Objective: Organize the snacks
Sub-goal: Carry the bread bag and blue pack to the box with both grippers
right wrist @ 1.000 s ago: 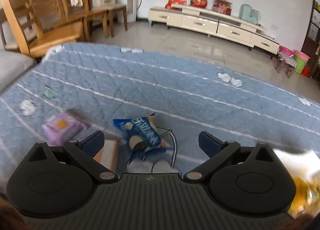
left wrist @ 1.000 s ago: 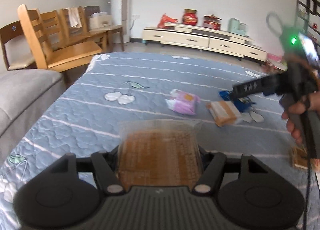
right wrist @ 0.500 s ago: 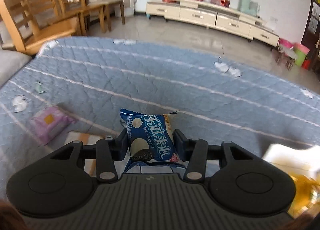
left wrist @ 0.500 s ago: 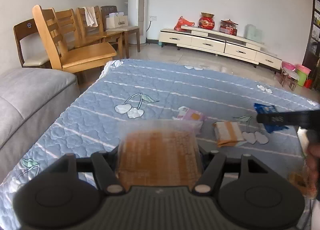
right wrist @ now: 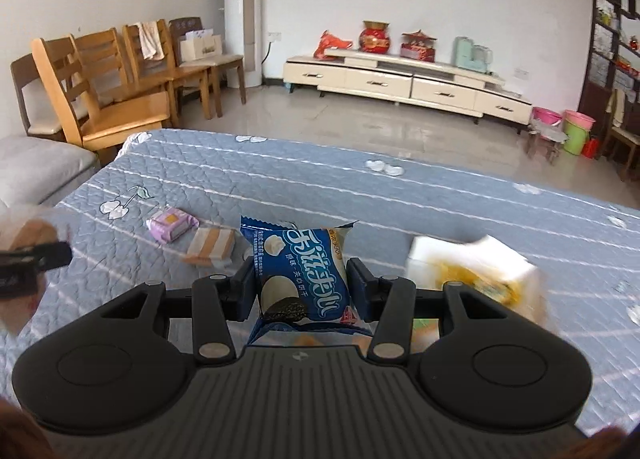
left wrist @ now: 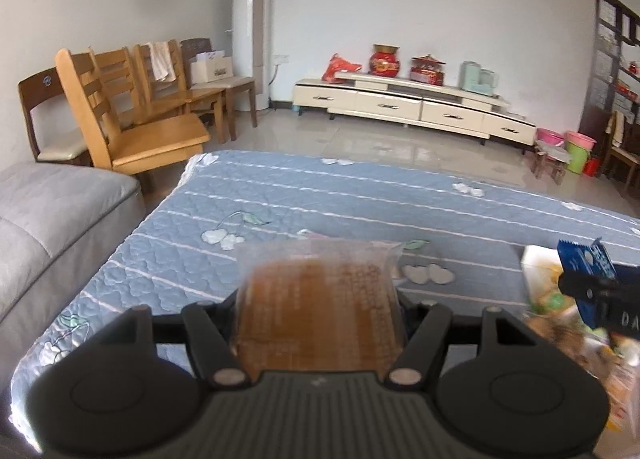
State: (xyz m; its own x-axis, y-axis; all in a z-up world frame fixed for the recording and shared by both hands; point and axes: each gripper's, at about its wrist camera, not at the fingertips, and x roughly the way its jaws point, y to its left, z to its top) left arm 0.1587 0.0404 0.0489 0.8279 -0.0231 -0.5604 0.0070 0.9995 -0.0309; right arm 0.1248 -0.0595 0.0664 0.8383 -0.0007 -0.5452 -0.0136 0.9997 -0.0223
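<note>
My left gripper (left wrist: 318, 299) is shut on a brown snack in a clear wrapper (left wrist: 316, 307), held above the blue quilt. My right gripper (right wrist: 301, 283) is shut on a blue cookie packet (right wrist: 302, 275), lifted off the quilt; it also shows at the right edge of the left wrist view (left wrist: 588, 263). A purple packet (right wrist: 172, 224) and an orange-and-white packet (right wrist: 211, 246) lie on the quilt to the left. A white box with yellow snacks (right wrist: 476, 275) sits to the right and also shows in the left wrist view (left wrist: 540, 279).
The blue quilted surface (right wrist: 320, 179) spans both views. A grey sofa (left wrist: 48, 219) lies at the left, wooden chairs (left wrist: 132, 115) behind it. A cream TV cabinet (left wrist: 412, 107) stands along the far wall.
My right gripper closed on the blue cookie packet and lifted it off the quilt toward the white box. My left gripper, still holding the brown snack, rose and swung right.
</note>
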